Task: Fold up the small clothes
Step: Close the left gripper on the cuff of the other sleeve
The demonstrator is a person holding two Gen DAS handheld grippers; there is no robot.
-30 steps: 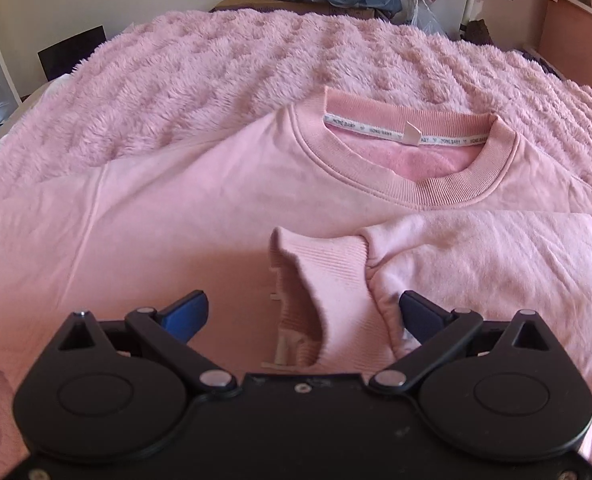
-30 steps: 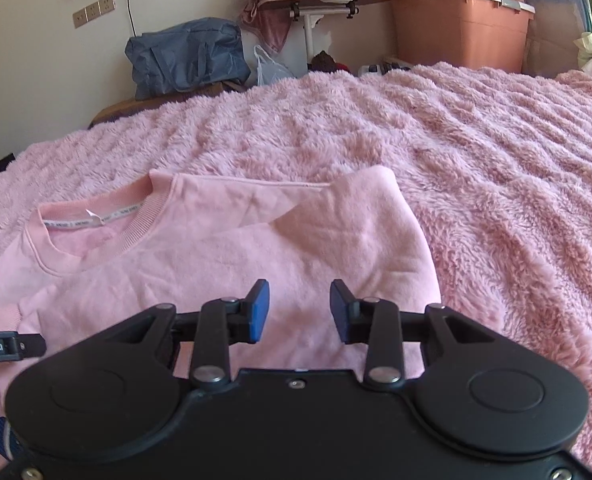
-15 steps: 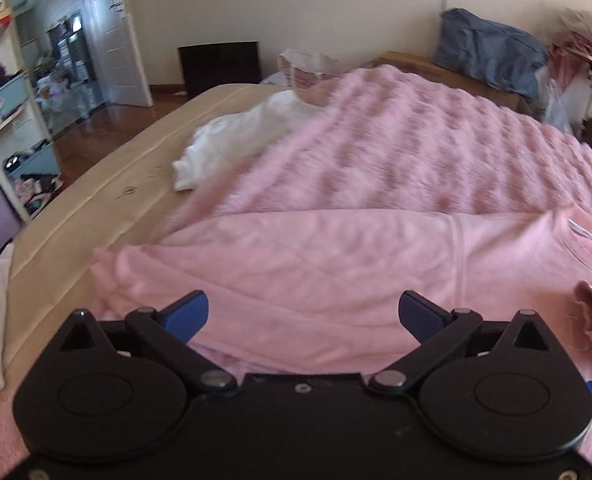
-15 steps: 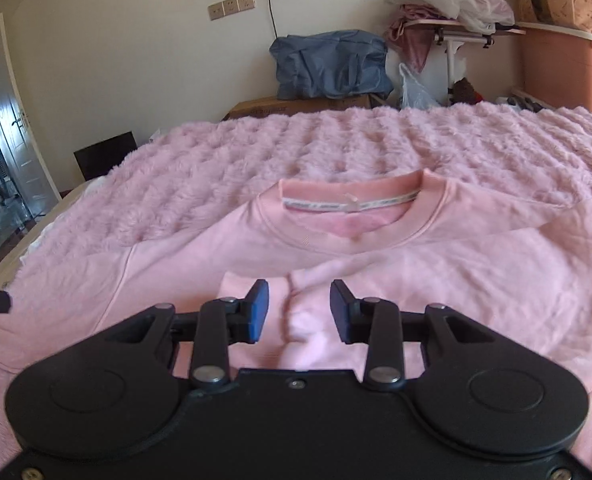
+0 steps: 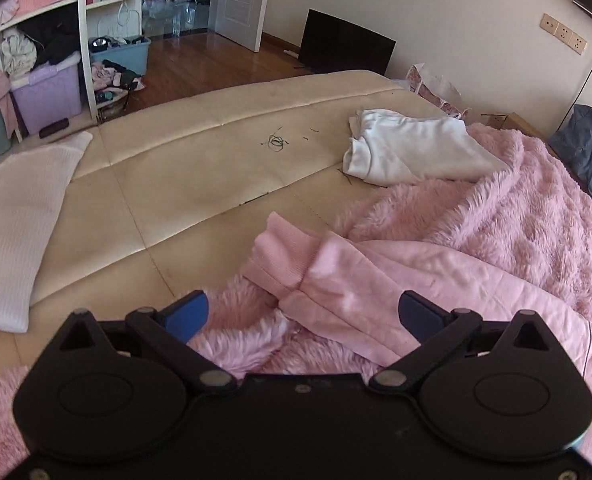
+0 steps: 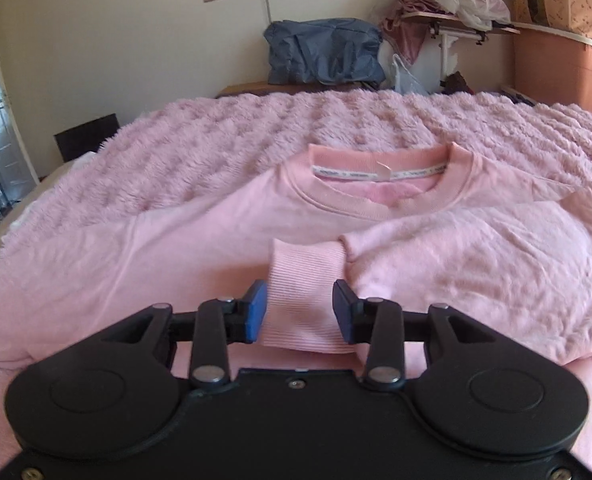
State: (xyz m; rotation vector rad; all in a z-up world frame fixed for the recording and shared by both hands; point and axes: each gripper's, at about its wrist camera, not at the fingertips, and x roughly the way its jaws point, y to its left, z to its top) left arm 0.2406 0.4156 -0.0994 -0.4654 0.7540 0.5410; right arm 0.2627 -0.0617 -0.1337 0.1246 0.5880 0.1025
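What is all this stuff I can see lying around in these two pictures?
sweatshirt: one, pink, flat on the blanket, one sleeve folded across its front
sleeve cuff: one, pink, reaching onto the bare mattress
blanket: one, fluffy pink, over the bed
mattress: one, beige, bare part
white garment: one, crumpled at the blanket's edge
white knit cloth: one, on the mattress, left
bag: one, blue, by the wall
storage bins: several, lilac and teal, at the shelves
left gripper: one, black, blue pads, open, above the cuff
right gripper: one, black, jaws opening around the folded sleeve's cuff
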